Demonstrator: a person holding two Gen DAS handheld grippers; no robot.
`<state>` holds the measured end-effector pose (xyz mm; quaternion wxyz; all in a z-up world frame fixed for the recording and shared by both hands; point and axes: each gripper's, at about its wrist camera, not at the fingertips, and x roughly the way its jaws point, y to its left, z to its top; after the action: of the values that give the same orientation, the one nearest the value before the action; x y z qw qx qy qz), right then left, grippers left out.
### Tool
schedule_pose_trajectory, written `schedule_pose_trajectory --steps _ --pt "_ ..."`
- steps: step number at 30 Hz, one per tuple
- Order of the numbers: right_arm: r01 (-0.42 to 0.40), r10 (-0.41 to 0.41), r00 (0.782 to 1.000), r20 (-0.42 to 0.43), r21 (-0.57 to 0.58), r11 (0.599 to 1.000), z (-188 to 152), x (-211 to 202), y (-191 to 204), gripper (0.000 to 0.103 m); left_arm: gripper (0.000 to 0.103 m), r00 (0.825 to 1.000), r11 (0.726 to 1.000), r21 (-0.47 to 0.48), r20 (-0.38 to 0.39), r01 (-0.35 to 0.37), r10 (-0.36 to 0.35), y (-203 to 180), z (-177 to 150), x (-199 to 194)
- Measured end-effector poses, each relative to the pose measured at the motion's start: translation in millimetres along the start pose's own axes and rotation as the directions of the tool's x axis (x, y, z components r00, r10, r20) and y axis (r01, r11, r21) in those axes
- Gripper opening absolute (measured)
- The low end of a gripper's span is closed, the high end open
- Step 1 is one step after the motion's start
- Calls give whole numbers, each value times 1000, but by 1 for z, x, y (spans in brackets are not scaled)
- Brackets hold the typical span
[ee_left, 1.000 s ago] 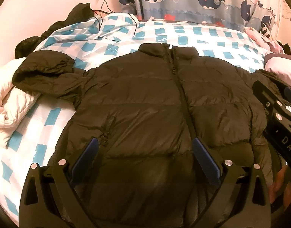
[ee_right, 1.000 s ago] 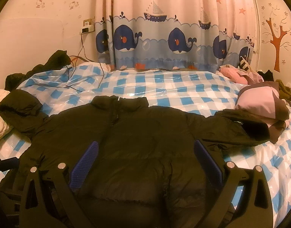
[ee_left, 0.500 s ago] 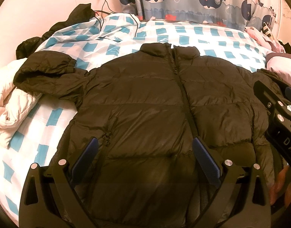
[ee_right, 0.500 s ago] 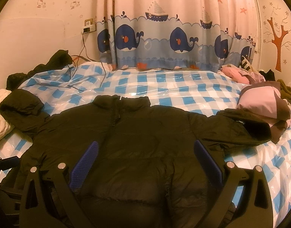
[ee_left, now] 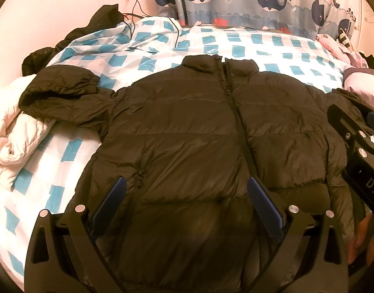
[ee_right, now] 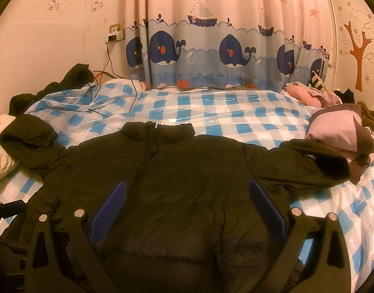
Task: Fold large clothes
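White blanket (ee_left: 13,131) under one sleeve, pink pillow (ee_right: 338,131) by other sleeve. Black coat (ee_left: 211,131) flat on bed (ee_right: 223,112), zip up, collar toward whale curtain (ee_right: 211,48), sleeves out sideways. Blue-white check cover. Left tongs (ee_left: 184,195) and right tongs (ee_right: 187,200) wide open, holding nothing, above coat bottom.

Bed (ee_right: 235,112) w/ blue-white checked cover: black puffer jacket (ee_left: 199,134) flat front-up, white quilt (ee_left: 13,134) left edge, pink-grey garment (ee_right: 340,131) right.
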<state>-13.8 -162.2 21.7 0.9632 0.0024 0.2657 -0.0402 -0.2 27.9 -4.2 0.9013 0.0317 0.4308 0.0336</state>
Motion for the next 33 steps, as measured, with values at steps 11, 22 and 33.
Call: schedule_pose_trajectory --steps 11,22,33 --pt "0 0 1000 -1 0 1000 0 0 1 97 95 1000 1000 2 0 1 -1 2 0 1" --pt "-1 1 1000 -2 1 1000 0 0 0 97 95 1000 1000 3 0 -1 1 1 0 1" --pt "-7 8 1000 -14 4 1000 -3 1 4 97 95 1000 1000 4 -2 -1 1 3 0 1"
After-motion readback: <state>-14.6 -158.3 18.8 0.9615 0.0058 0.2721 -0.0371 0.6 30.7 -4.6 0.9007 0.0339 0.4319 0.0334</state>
